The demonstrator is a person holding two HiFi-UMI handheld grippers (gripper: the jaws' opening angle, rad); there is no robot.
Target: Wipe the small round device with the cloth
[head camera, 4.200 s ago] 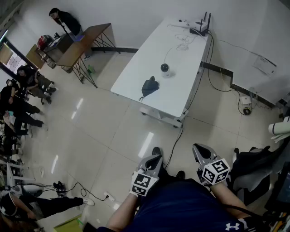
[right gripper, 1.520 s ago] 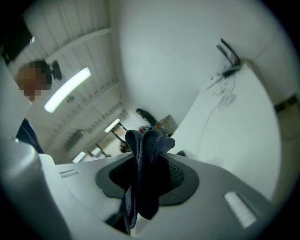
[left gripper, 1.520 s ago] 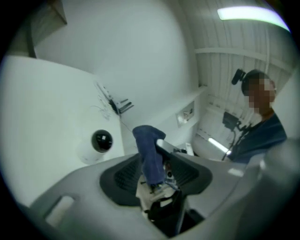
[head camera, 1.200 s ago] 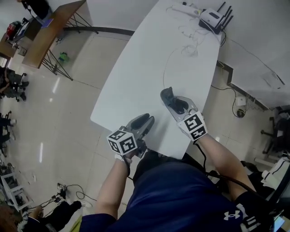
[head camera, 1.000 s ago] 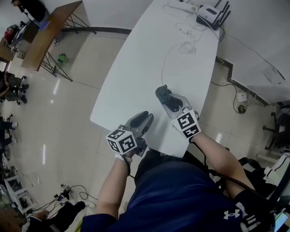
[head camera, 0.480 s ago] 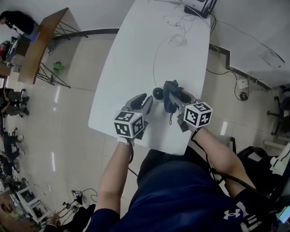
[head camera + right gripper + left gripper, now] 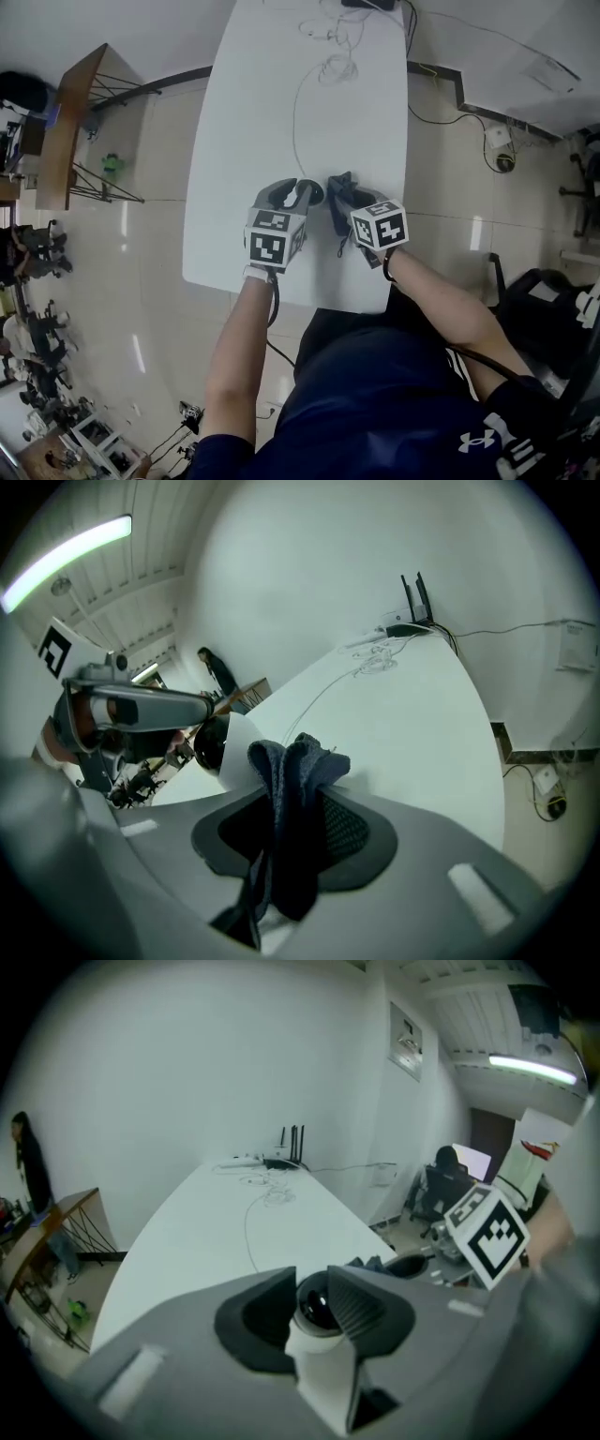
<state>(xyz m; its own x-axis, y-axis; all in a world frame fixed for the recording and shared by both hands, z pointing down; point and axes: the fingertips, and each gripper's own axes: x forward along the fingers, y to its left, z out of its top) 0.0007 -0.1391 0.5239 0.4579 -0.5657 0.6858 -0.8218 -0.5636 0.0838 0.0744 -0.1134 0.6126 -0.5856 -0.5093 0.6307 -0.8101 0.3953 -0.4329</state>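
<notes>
The small round device (image 7: 317, 1305), a black dome on a white base, stands near the front of the white table (image 7: 253, 112). My left gripper (image 7: 314, 1314) has just been closing its jaws, and both pads now sit against the dome. In the head view the device (image 7: 315, 194) shows just past the left gripper (image 7: 298, 193). A dark blue cloth (image 7: 295, 799) hangs bunched from my right gripper (image 7: 292, 834), which is shut on it. The cloth (image 7: 337, 208) is close to the right of the device, and I cannot tell if they touch.
A thin white cable (image 7: 298, 103) runs from the device up the table to a router (image 7: 286, 1159) at the far end. A wooden desk (image 7: 70, 131) stands left of the table. Cables lie on the floor at the right, by a black chair (image 7: 534, 300).
Both grippers have moved inward and down over the table. The left gripper has come round the device and its jaws have narrowed. The right gripper has rolled and brought the cloth beside it.
</notes>
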